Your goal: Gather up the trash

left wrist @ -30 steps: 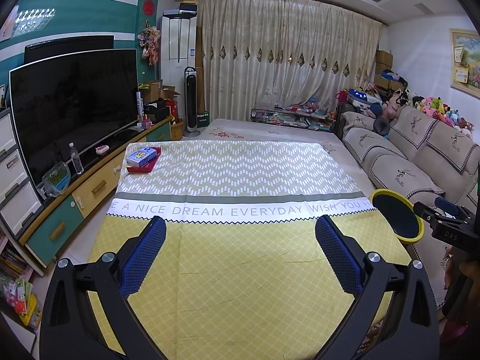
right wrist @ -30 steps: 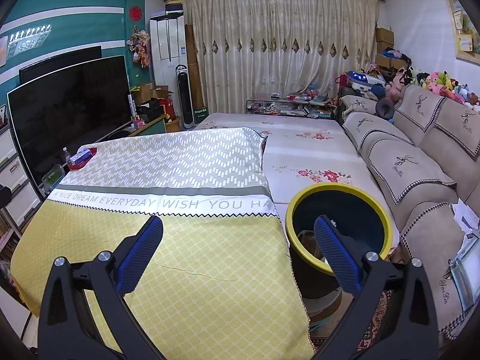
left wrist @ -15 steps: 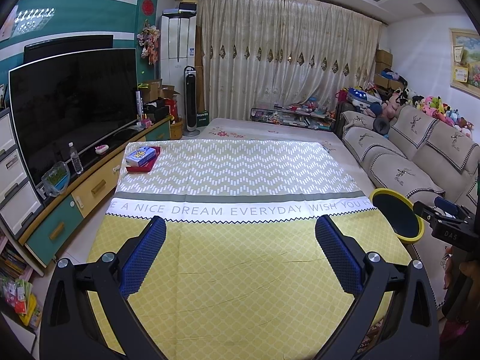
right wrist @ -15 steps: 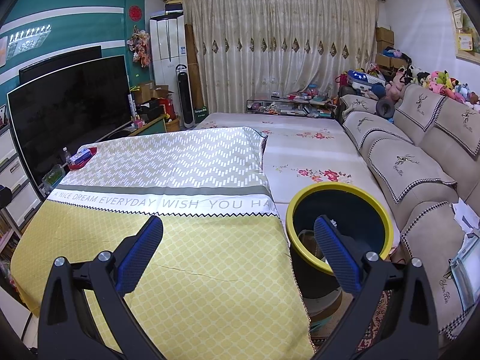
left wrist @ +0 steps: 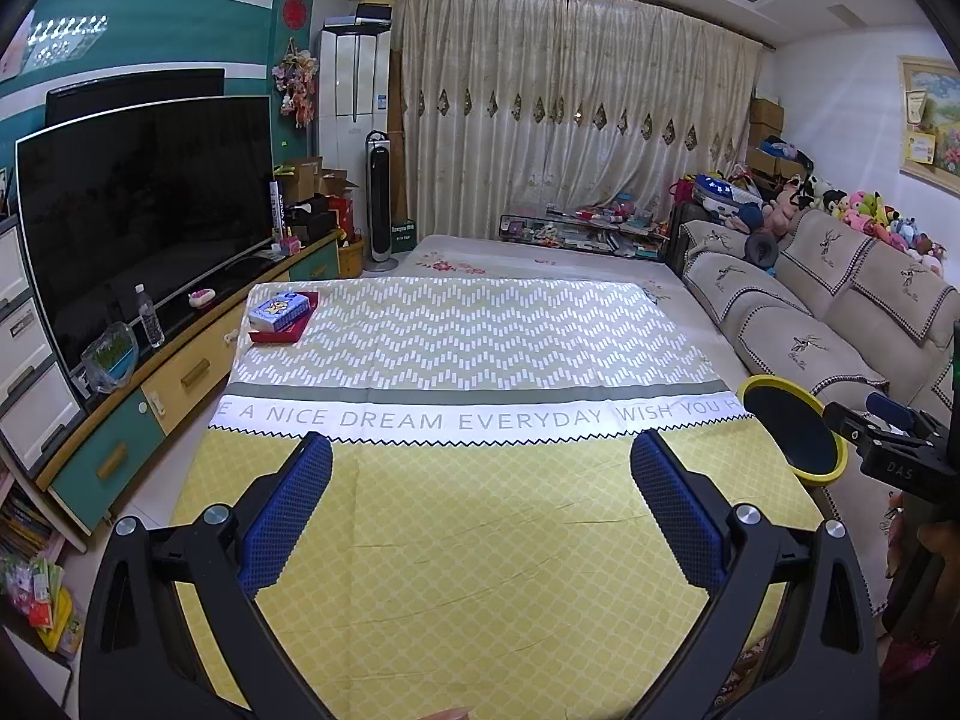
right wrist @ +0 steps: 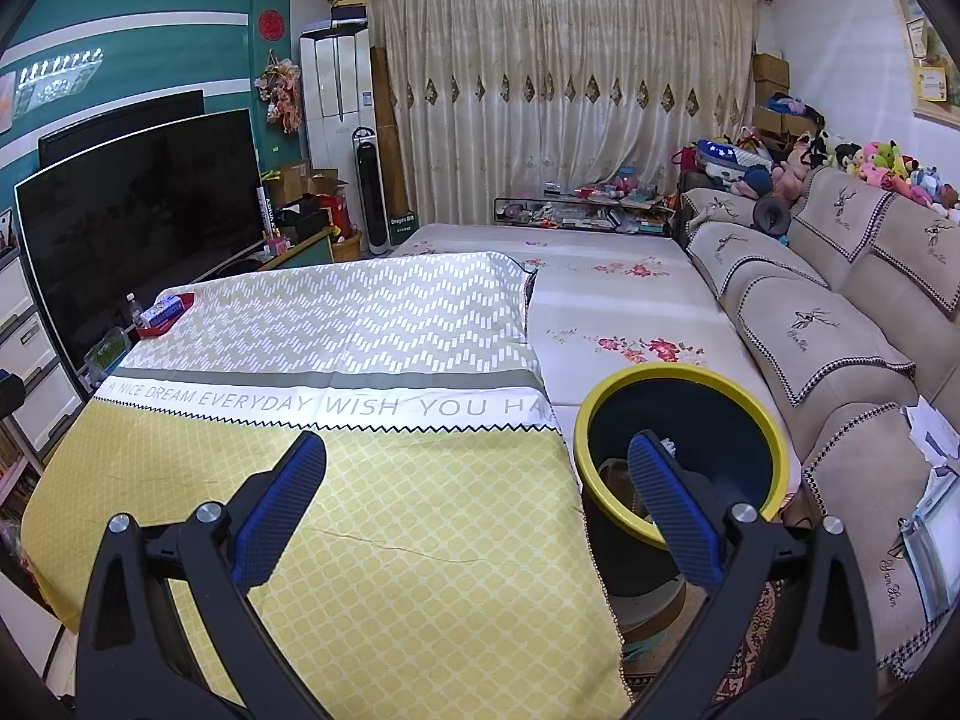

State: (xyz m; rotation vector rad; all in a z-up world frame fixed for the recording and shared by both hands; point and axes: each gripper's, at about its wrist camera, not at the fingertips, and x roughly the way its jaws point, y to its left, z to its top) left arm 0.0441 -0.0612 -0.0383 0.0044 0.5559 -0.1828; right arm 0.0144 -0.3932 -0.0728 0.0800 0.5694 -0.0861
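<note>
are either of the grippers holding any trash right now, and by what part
Nothing is held. The left gripper and right gripper are both open with only the tablecloth between their fingers.

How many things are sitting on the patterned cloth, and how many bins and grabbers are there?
Blue box: 1
Red tray under the box: 1
Yellow-rimmed bin beside the cloth: 1
Grabbers, left gripper and right gripper, both open and empty: 2
Total: 5
</note>
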